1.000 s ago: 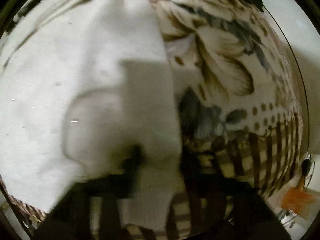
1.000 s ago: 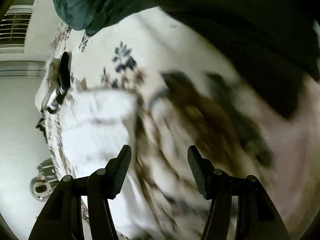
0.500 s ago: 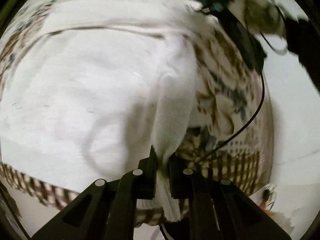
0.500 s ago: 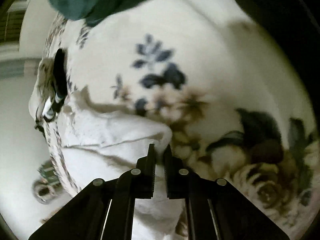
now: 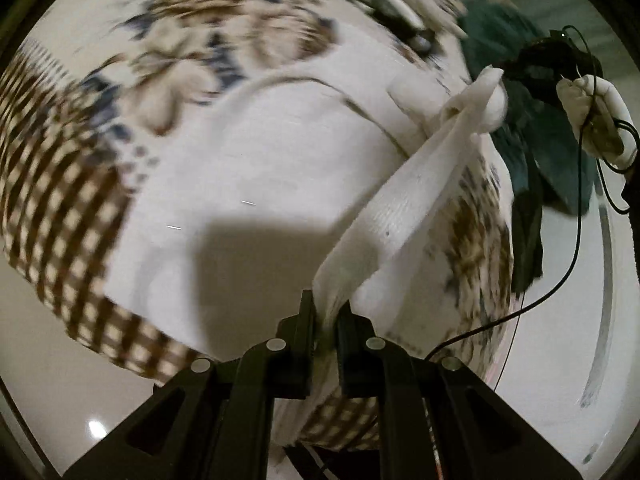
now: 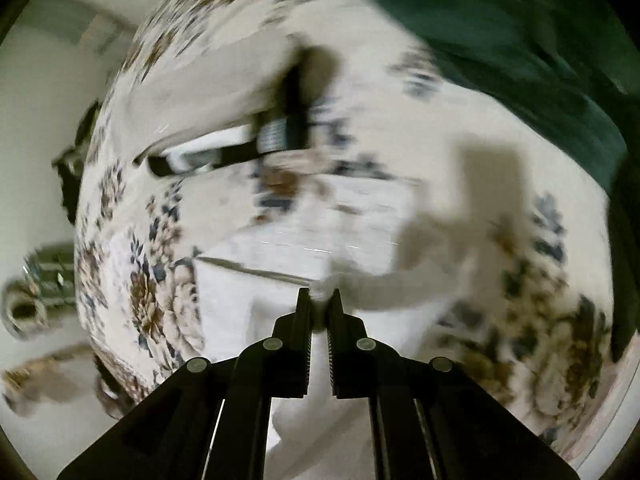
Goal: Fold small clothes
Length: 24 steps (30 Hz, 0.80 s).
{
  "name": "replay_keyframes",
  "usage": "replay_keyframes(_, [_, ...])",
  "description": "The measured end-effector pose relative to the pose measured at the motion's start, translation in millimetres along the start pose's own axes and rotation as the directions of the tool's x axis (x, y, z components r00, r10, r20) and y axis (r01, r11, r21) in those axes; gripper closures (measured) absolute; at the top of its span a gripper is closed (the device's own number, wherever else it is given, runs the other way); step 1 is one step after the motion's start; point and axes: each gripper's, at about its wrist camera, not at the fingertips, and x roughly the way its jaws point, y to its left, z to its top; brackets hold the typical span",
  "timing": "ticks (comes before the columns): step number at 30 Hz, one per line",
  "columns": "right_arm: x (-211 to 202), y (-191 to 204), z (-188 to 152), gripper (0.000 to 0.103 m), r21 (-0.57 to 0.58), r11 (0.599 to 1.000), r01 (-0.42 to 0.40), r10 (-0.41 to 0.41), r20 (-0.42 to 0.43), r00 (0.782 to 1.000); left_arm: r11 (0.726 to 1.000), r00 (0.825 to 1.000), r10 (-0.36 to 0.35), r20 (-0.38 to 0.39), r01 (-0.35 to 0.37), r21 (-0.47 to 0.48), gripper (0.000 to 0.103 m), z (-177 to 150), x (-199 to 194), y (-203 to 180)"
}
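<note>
Round table (image 5: 60, 216) under a floral cloth with a brown check border, pale glossy floor around it. Both views motion-blurred.

White garment (image 5: 256, 168) lies spread on the cloth, most of it flat. One edge is lifted off the surface: a ribbed white strip runs up from the left gripper (image 5: 327, 312) toward the upper right of the left wrist view, where a gloved hand (image 5: 596, 116) with black cables sits beside a dark teal cloth (image 5: 560, 168) hanging over the table rim.

Left gripper: fingers (image 5: 306, 320) clenched on the white garment, fabric pinched between the pads and bunching out above them.

Right gripper (image 6: 319, 300): fingers (image 6: 303, 316) closed down to a narrow slit, white fabric (image 6: 288, 232) at the tips and passing beneath them. Looks pinched, blur makes exact contact hard to confirm.

Right wrist view also shows a black object with a white label (image 6: 280, 136) lying on the cloth beyond the garment; too smeared to identify. Dark teal cloth (image 6: 520, 40) fills the upper right. Gripper shadow falls on the garment and cloth to the right of the fingers. Some clutter on the floor at the left edge, unreadable.
</note>
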Motion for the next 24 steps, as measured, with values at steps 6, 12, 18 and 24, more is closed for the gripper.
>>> replay_keyframes(6, [86.6,132.8,20.6,0.096,-0.119,0.985,0.127,-0.131,-0.033,0.991,0.993,1.0,-0.01,-0.008,0.009,-0.121,0.097,21.8,-2.9,71.2])
replay_keyframes(12, [161.7,189.7,25.0,0.097,-0.159,0.959,0.233,-0.246,-0.066,0.967,0.982,0.997,-0.031,-0.068,0.018,-0.187,0.097,36.7,15.7,116.1])
replay_keyframes(18, [194.7,195.7,18.7,0.063,-0.131,0.982,0.137,-0.162,-0.198,0.967,0.945,0.987,-0.104,-0.122,0.061,-0.32,0.053,48.7,15.6,164.2])
replay_keyframes(24, [125.3,156.4,-68.3,0.041,-0.137,0.99,0.043,-0.066,-0.169,0.983,0.965,0.982,-0.139,-0.125,0.106,-0.241,0.039,66.5,3.0,164.3])
